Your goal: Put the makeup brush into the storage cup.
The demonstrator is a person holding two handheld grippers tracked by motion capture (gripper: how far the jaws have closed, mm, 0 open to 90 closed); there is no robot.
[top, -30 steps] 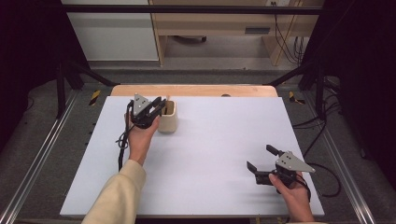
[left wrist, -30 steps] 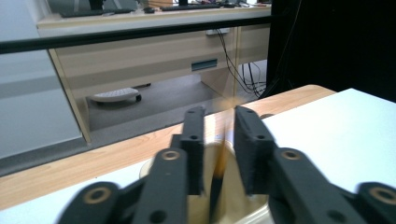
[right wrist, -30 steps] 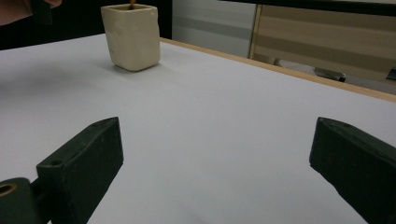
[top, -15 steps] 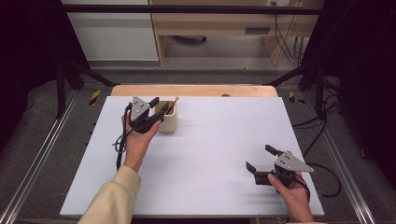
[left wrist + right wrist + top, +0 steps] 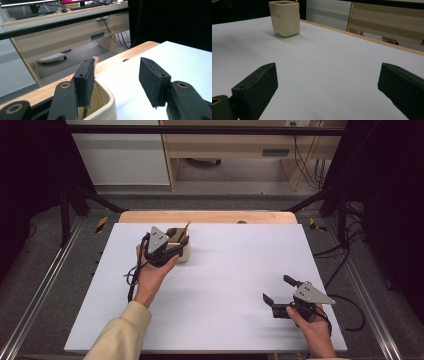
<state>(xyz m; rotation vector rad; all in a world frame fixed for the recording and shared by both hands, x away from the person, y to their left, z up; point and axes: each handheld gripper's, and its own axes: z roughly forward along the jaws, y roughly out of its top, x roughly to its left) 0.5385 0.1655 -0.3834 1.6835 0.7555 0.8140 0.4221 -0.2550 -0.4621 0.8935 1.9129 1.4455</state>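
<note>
Still, left gripper (image 5: 175, 251) jaws just opened, nothing btwn them, one pad inside cream cup (image 5: 183, 251) at mat's far left w/ wooden stick (image 5: 185, 229); pulling back carelessly could tip cup. Right gripper (image 5: 278, 290) wide open, empty

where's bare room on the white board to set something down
Free: the wide white board between the cream square ceramic cup and the right gripper, plus the near-left corner beside the sleeve. Crowded: the far-left corner, where the open left gripper hovers at the cup.
</note>
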